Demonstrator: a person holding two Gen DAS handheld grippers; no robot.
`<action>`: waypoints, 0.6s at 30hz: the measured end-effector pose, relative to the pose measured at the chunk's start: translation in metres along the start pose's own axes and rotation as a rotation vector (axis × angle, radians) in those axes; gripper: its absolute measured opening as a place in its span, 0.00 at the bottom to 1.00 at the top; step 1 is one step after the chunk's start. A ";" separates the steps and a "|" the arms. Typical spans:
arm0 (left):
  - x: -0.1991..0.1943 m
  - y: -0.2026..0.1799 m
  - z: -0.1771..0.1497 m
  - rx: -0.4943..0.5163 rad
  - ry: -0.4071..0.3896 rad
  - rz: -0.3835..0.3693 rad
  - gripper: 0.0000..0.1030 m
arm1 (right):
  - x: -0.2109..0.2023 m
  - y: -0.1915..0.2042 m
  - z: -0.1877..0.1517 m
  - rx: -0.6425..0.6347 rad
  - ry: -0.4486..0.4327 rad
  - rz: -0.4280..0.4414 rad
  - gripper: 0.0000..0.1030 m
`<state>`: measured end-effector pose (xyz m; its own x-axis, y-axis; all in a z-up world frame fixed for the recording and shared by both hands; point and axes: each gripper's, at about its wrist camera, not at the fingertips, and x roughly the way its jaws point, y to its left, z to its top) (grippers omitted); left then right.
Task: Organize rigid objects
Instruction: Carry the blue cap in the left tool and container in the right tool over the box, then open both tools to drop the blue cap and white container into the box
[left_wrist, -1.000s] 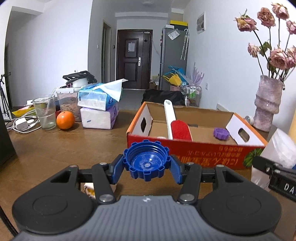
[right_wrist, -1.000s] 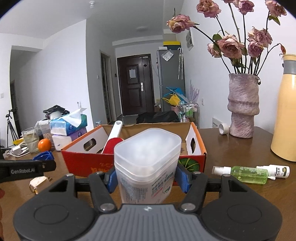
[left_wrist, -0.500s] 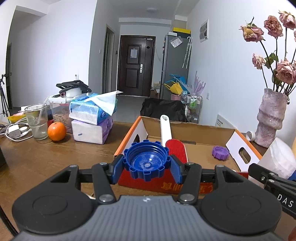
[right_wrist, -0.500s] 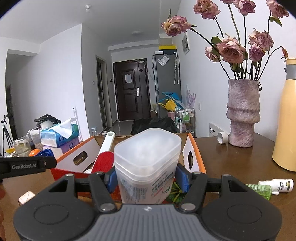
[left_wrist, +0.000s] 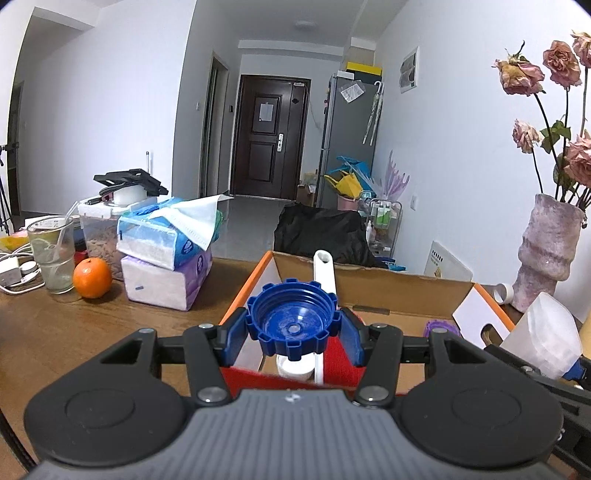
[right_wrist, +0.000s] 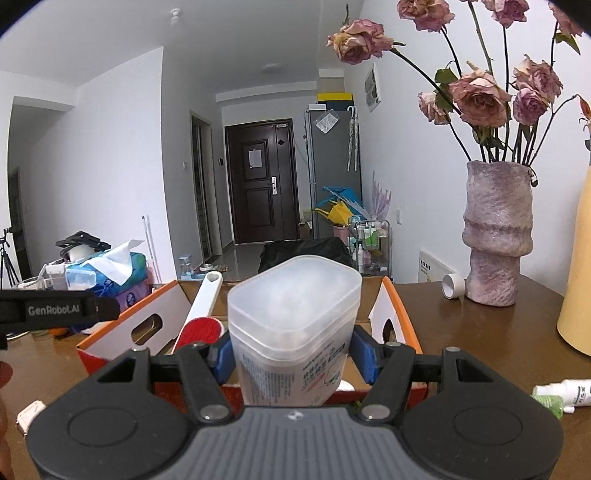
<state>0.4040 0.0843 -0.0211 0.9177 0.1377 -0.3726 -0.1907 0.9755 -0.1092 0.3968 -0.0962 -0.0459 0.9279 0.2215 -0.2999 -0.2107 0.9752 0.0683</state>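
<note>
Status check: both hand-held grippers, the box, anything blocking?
Left hand-held gripper shut on blue cap. Right hand-held gripper shut on translucent container. Cardboard box open just ahead; red-and-white brush already inside.

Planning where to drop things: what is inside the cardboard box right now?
In the cardboard box: a red brush with a white handle, a purple lid, and a white round item. The held blue cap hides part of the floor.

Black gripper (left_wrist: 292, 328) frames, blue fingers (left_wrist: 232, 338), silver screws, ribbed grey housing, "GenRobot.AI" lettering.
</note>
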 end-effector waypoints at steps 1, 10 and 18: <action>0.002 -0.001 0.002 0.000 -0.004 -0.002 0.52 | 0.003 0.000 0.001 -0.001 -0.002 -0.001 0.60; 0.023 -0.008 0.010 0.008 -0.009 -0.018 0.52 | 0.025 -0.004 0.010 0.010 -0.008 -0.015 0.60; 0.040 -0.017 0.016 0.024 -0.013 -0.036 0.52 | 0.044 -0.008 0.016 0.014 -0.013 -0.027 0.60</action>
<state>0.4493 0.0757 -0.0194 0.9284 0.1049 -0.3565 -0.1496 0.9837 -0.0999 0.4443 -0.0941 -0.0442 0.9372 0.1945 -0.2895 -0.1808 0.9808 0.0736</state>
